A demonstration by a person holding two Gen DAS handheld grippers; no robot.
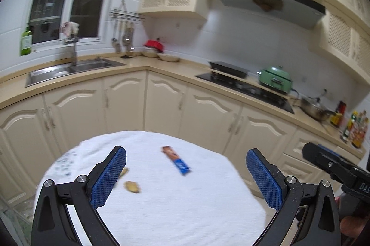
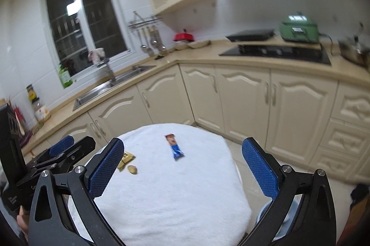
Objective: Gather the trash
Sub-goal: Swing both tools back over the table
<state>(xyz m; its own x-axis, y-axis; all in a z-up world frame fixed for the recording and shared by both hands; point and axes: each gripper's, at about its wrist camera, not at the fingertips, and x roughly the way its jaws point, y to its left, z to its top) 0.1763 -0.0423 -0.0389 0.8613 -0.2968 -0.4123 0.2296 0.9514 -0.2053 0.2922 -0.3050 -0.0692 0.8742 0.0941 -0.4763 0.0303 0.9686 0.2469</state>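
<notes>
A small round table (image 1: 161,206) (image 2: 180,195) under a white cloth holds the trash. A blue and brown snack wrapper (image 1: 177,160) (image 2: 174,147) lies near its far side. A yellowish scrap (image 1: 132,186) (image 2: 132,169) sits left of centre, with a small yellow packet (image 1: 124,171) (image 2: 126,160) just behind it, partly hidden by a finger. My left gripper (image 1: 186,164) hovers open above the near side of the table, nothing between its blue pads. My right gripper (image 2: 182,153) is likewise open and empty. Each gripper shows at the edge of the other's view.
Cream kitchen cabinets (image 1: 166,102) wrap around behind the table, with a steel sink (image 1: 71,69), a black hob (image 1: 245,86) and a green appliance (image 1: 275,79) on the counter. Bottles (image 1: 356,128) stand at the far right. Tiled floor (image 2: 254,167) lies right of the table.
</notes>
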